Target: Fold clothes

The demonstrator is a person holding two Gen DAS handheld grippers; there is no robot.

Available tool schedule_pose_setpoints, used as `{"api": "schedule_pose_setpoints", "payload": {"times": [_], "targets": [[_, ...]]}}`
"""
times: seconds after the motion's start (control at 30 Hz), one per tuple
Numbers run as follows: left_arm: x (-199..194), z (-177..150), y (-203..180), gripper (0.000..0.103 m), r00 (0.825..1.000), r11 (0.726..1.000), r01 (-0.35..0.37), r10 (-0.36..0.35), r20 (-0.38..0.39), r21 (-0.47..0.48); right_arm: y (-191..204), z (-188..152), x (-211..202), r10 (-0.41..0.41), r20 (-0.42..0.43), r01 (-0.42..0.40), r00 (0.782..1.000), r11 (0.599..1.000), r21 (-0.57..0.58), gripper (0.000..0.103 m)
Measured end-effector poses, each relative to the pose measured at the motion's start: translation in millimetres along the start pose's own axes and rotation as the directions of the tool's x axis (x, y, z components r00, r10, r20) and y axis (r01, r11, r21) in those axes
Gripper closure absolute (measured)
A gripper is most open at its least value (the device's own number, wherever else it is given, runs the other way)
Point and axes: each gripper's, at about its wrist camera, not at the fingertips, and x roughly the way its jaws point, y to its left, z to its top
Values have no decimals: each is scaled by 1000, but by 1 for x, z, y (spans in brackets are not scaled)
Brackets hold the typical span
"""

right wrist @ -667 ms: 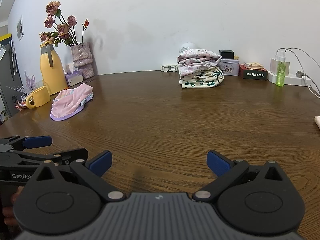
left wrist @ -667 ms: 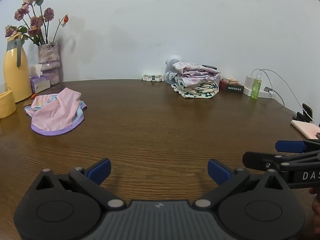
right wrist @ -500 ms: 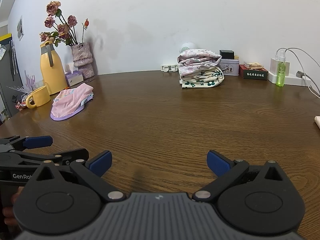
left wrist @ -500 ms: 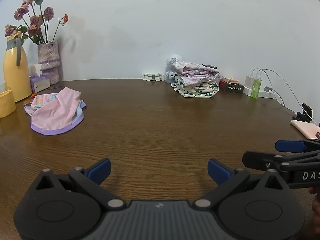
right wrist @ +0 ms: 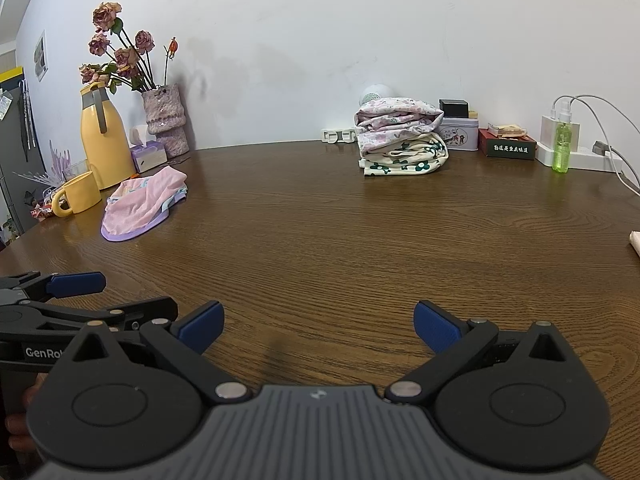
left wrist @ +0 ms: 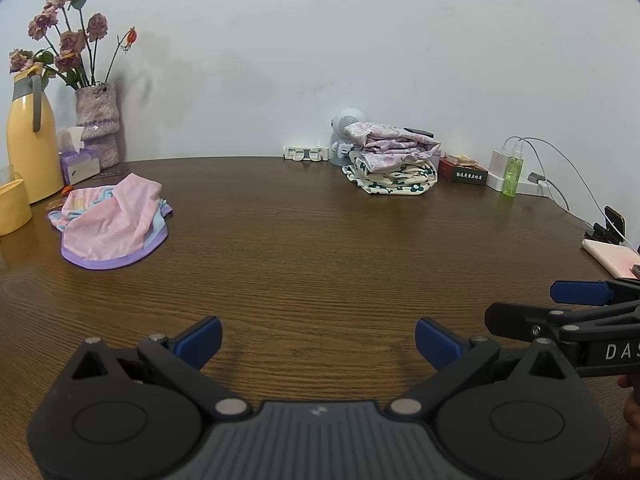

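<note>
A crumpled pink garment with a purple hem (left wrist: 114, 222) (right wrist: 144, 202) lies on the brown wooden table (left wrist: 320, 248) at the left. A stack of folded floral clothes (left wrist: 392, 166) (right wrist: 400, 140) sits at the back by the wall. My left gripper (left wrist: 318, 340) hangs open over bare wood near the front edge, nothing between its blue pads. My right gripper (right wrist: 318, 326) is open too, beside it and just as empty. Each gripper shows at the edge of the other's view.
At the far left stand a yellow jug (right wrist: 104, 140), a yellow mug (right wrist: 80, 198), a tissue box (right wrist: 148, 156) and a vase of dried roses (right wrist: 164, 120). Boxes (right wrist: 506, 146), a green spray bottle (right wrist: 564, 144), a charger with cables and a pink pad (left wrist: 612, 260) occupy the right.
</note>
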Motion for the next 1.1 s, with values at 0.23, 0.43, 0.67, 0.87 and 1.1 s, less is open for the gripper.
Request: {"api": "schedule_pose_setpoints", "payload": {"times": [0.23, 0.43, 0.67, 0.87, 1.1], "targets": [[1, 0, 0, 0, 1000, 1000, 1, -1, -2, 0, 0, 1, 1, 1, -3, -1, 1000, 1000, 2, 0], [2, 0, 1, 0, 1000, 1000, 5, -5, -7, -3, 0, 1, 1, 0, -3, 0, 1000, 1000, 2, 0], [4, 0, 2, 0, 1000, 1000, 5, -5, -11, -3, 0, 1, 1, 1, -7, -1, 1000, 1000, 2, 0], [4, 0, 2, 0, 1000, 1000, 5, -6, -11, -4, 1, 0, 1, 3, -8, -3, 1000, 1000, 2, 0], [4, 0, 2, 0, 1000, 1000, 6, -6, -11, -5, 1, 0, 1, 4, -9, -4, 1000, 1000, 3, 0]]}}
